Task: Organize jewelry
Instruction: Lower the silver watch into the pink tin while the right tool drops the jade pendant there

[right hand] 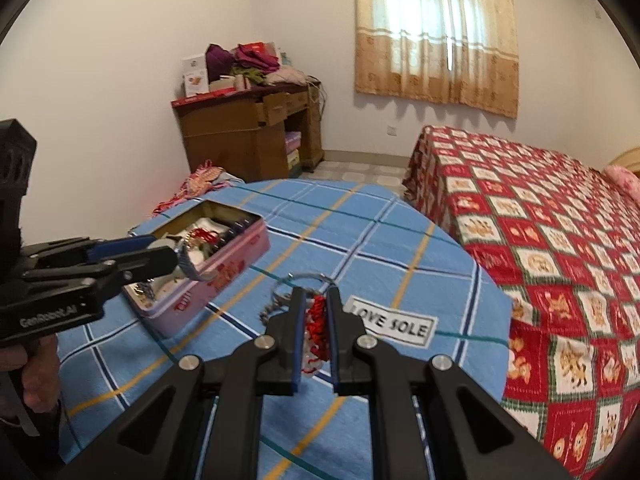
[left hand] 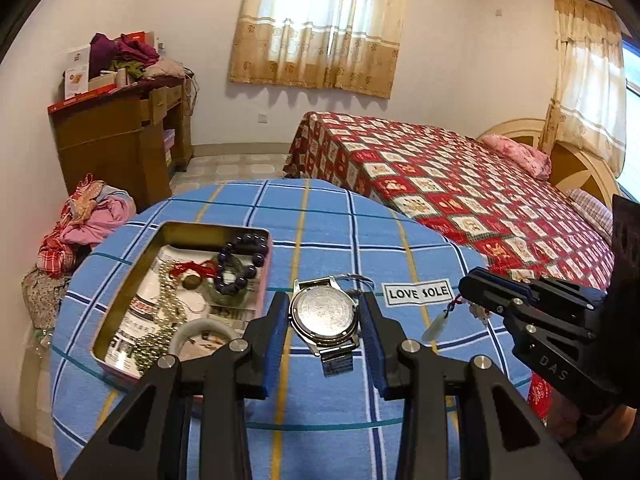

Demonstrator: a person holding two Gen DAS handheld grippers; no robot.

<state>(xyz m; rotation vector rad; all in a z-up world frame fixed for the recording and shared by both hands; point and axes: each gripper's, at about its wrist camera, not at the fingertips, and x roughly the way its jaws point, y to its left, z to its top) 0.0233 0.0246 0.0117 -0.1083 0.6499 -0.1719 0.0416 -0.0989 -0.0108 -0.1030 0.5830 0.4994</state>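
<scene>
Filling up: tin [left hand: 120, 312] is holding beads; left gripper [left hand: 324, 320] is clamping watch [left hand: 324, 316], right gripper [right hand: 316, 320] pinching red-corded pendant [right hand: 318, 320].

pink tin [right hand: 208, 276] crowds tabletop left, blue cloth [right hand: 360, 240] beyond open

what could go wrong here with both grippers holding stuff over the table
1. The left gripper pinches the watch only by its round case edges; it may twist or slip out before reaching the tin.
2. The pendant dangles below the right gripper on its red cord, so it could swing and snag.
3. The tin already holds tangled beads, so a dropped piece may catch.
</scene>
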